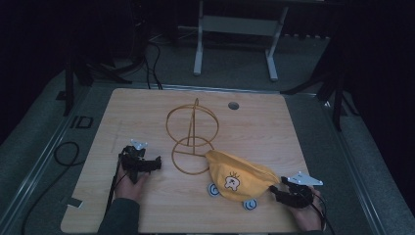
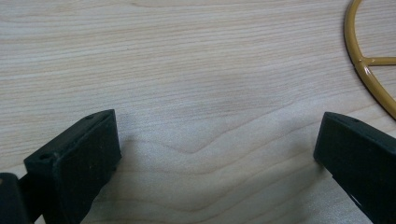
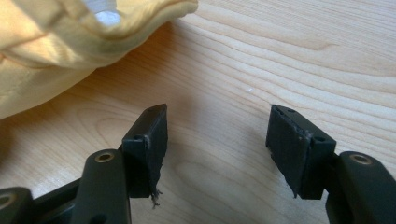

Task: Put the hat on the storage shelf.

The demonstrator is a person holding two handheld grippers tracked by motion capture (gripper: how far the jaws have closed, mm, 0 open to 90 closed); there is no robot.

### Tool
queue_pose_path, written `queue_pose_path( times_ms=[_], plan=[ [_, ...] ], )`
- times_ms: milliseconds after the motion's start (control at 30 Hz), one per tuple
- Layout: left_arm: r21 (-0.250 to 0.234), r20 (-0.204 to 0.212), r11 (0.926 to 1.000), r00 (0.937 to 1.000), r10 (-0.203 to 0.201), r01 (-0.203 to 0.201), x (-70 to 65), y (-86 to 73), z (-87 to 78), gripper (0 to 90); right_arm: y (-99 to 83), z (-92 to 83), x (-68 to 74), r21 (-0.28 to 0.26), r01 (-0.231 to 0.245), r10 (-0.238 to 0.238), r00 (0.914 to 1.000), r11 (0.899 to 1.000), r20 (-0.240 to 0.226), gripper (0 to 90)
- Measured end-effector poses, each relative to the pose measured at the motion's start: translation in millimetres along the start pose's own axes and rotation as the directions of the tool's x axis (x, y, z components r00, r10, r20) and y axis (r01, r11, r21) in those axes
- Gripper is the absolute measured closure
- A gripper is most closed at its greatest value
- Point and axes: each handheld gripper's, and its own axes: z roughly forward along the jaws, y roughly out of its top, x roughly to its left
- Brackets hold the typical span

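Yellow cloth hat (image 1: 238, 178), soft, rumpled, w/ small cartoon print, lies on the wood-grain table (image 1: 147, 112) near its front edge, one end touching the base ring of the gold wire stand (image 1: 192, 137). Can't tell what's under it; two blue-white round bits (image 1: 213, 190) peek out at its front. My right gripper (image 1: 281, 192) sits just beside the hat, jaws wide apart, holding nothing. My left gripper (image 1: 157, 164) is wide open too, empty, near the stand's ring.

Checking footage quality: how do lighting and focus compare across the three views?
High view: dim, bluish, dark surround, yellow cloth readable. Left gripper view: bright, even, wood grain sharp, soft shadows under the left claw. Right gripper view: bright, cloth near the lens blurred, right claw sharp.
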Motion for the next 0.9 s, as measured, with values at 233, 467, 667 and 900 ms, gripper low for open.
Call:
queue_pose_path(
  times_ms=[233, 467, 667, 900],
  plan=[
    [0.000, 0.000, 1.0000, 1.0000, 0.000, 0.000, 0.0, 0.0, 0.0, 0.4, -0.3, -1.1, 2.4, 0.006, 0.009, -0.009, 0.9999, 1.000, -0.009, 38.5],
    [0.000, 0.000, 1.0000, 1.0000, 0.000, 0.000, 0.0, 0.0, 0.0, 0.4, 0.1, -2.2, 4.2, 0.017, 0.018, -0.017, 0.9997, 1.000, -0.018, 38.0],
    [0.000, 0.000, 1.0000, 1.0000, 0.000, 0.000, 0.0, 0.0, 0.0, 0.4, 0.6, -3.4, 6.2, 0.027, 0.031, -0.030, 0.9991, 0.999, -0.030, 38.9],
    [0.000, 0.000, 1.0000, 1.0000, 0.000, 0.000, 0.0, 0.0, 0.0, 0.4, 0.9, -5.1, 9.7, 0.037, 0.053, -0.051, 0.9973, 0.998, -0.053, 41.4]
  ],
)
